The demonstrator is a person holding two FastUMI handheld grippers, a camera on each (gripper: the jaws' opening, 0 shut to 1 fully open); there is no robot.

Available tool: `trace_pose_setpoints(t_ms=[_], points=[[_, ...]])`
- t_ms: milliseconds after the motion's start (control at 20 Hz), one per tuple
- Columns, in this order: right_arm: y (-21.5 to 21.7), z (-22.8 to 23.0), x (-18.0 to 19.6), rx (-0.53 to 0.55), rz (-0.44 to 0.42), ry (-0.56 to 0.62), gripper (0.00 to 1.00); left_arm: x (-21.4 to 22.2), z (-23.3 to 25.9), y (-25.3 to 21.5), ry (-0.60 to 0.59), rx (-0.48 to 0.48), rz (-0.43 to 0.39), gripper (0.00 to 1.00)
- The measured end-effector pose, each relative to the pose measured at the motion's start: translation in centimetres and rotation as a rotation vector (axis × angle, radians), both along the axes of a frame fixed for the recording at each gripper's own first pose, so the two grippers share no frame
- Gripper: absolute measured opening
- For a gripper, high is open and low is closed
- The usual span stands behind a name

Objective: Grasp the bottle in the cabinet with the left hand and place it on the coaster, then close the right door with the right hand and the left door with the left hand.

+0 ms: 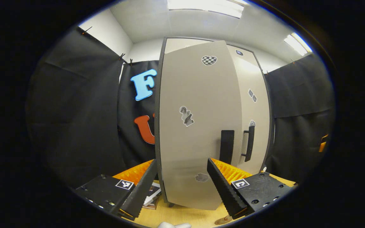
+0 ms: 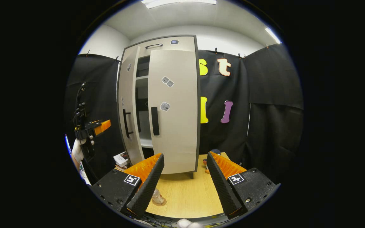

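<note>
Landmark: the cabinet (image 2: 166, 104), a tall beige unit standing on the wooden table (image 2: 188, 193) against the black booth wall.

Right door (image 2: 173, 110): nearly flush with the cabinet front, its black handle (image 2: 155, 121) on the inner edge. Left door (image 2: 128, 107): ajar, swung out from the cabinet's left side, leaving a narrow gap through which shelves show. Both doors carry small stickers.

Bottle (image 2: 157, 197): out of the cabinet, upright on the round coaster (image 2: 160, 202) on the table in front of the cabinet, toward its left side; partly hidden behind the right gripper's finger in the right gripper view. A small stack of books (image 2: 121, 159) lies on the table by the cabinet's left foot.

Left gripper (image 1: 182, 186): fingers spread wide, nothing between them. In the left gripper view it faces the outer face of the left door (image 1: 198, 126) from close up; I cannot tell whether it touches the panel. Seen also in the right gripper view (image 2: 101, 126), held by a gloved hand (image 2: 78, 149), to the left of the cabinet, near the open door's edge.

Right gripper (image 2: 184, 177): fingers spread wide, holding nothing, hovering over the table in front of the cabinet, apart from the right door.
</note>
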State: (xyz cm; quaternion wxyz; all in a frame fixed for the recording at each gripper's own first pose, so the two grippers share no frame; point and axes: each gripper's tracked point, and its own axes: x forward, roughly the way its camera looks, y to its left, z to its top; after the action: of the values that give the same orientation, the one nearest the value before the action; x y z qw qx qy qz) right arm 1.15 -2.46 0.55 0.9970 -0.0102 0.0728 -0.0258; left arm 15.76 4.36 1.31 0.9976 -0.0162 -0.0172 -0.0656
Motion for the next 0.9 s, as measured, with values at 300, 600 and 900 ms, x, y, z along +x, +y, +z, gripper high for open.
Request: trace_pose_setpoints(t_ms=[300,600,900], points=[[0.3,0.5,0.2,0.005,-0.014,-0.048,0.83,-5.5,-0.3,-0.7,0.013,-0.012,-0.01,0.96],[0.5,0.8,-1.5,0.014,0.026,-0.085,0.83,-12.3,-1.1,0.8,0.038,-0.003,0.105,0.95],[0.7,1.9,-3.8,-0.038,0.136,-0.104,0.83,-19.0,-0.5,0.5,0.02,0.021,0.204,0.94]])
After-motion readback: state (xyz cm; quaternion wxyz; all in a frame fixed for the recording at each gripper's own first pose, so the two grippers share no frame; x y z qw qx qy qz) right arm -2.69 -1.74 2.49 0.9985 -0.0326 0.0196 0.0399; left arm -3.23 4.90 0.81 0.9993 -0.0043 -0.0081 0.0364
